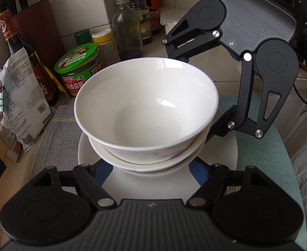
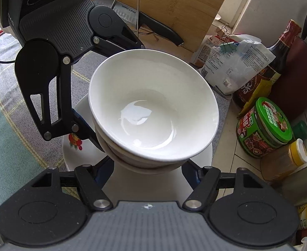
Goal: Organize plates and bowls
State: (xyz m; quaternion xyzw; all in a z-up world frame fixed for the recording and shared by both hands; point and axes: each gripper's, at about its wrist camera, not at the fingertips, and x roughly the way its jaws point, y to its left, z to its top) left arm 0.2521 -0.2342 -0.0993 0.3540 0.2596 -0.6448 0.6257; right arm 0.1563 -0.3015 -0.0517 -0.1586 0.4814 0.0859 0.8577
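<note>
Bowls (image 1: 146,108) nested in a stack, sitting on a white plate (image 1: 153,186) near the middle of a checked cloth (image 1: 55,129). Left gripper (image 1: 151,167) clamps the lower bowls from one side; right gripper (image 2: 147,165) clamps them from another, fingers (image 2: 86,133) tucked under the rims, probably to steady or shift the whole stack together. Cloth likely cushions the crockery. Kitchen counter (image 2: 226,156): green-lidded jar (image 1: 79,69), sauce bottles (image 1: 128,31) and knife block (image 1: 38,25) crowd the tiled back edge.
</note>
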